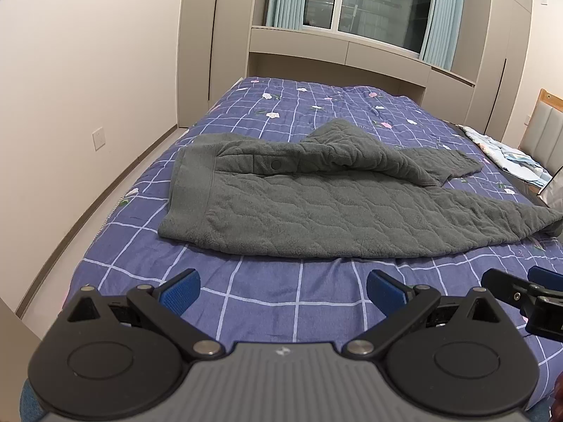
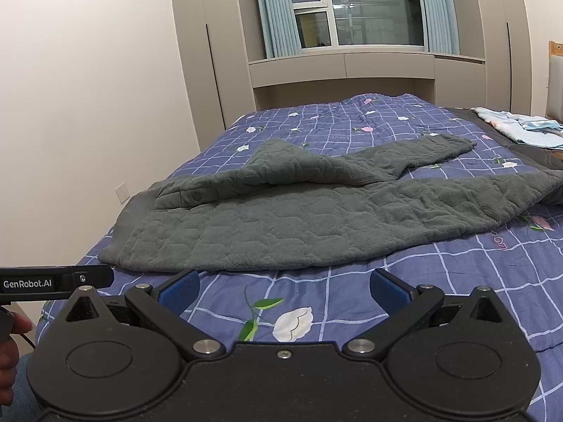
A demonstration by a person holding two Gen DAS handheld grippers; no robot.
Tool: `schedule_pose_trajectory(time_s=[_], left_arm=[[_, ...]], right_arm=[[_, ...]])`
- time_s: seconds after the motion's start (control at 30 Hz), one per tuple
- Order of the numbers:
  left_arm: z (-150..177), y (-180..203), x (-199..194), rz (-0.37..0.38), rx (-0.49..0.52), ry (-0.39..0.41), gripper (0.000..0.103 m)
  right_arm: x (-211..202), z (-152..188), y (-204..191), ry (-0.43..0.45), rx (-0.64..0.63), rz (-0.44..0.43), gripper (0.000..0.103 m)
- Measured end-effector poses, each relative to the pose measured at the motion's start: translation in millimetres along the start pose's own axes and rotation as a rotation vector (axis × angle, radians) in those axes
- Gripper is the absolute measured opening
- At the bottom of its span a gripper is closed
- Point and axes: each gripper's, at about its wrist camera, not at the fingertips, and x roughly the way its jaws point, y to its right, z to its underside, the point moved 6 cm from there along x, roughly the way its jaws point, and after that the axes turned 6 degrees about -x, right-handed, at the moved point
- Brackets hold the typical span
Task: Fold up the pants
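The pants [image 1: 316,211] lie spread across the bed [image 1: 299,299], on a purple quilt with a white grid and small flowers. They are grey, thick and quilted, with the waistband toward the left wall and the legs running off to the right. The near leg lies flat and long, its cuff reaching the right edge of the left wrist view. The far leg is rumpled: part of it rises in a peak near the middle of the quilt, then drops toward a cuff [image 2: 454,147] that rests on the quilt farther right. A round button [image 1: 275,164] shows on the fly just below the waistband. The left tongs [image 1: 283,290] hang above the near part of the bed, wide apart and holding nothing, their blue pads [image 1: 181,293] clear of the pants. The right tongs [image 2: 285,290] are likewise wide and empty, above a white flower [image 2: 293,323] printed on the quilt, short of the near edge of the pants. Each tool shows at the side of the other's view, so the two are side by side. At the far right of the bed lies a heap of pale blue cloth [image 2: 517,125]. Beyond the bed stand beige cupboards [image 1: 337,49] and a window [image 2: 359,10] with blue curtains.
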Motion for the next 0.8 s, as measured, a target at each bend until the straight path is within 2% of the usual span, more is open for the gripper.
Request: schedule_pose_trajectory(time_s=[0.8], left_arm=[[-0.7, -4.3, 6.4, -0.003, -0.005, -0.020, 0.102]], right_arm=[[4.6, 0.6, -0.2, -0.015, -0.004, -0.003, 0.103]])
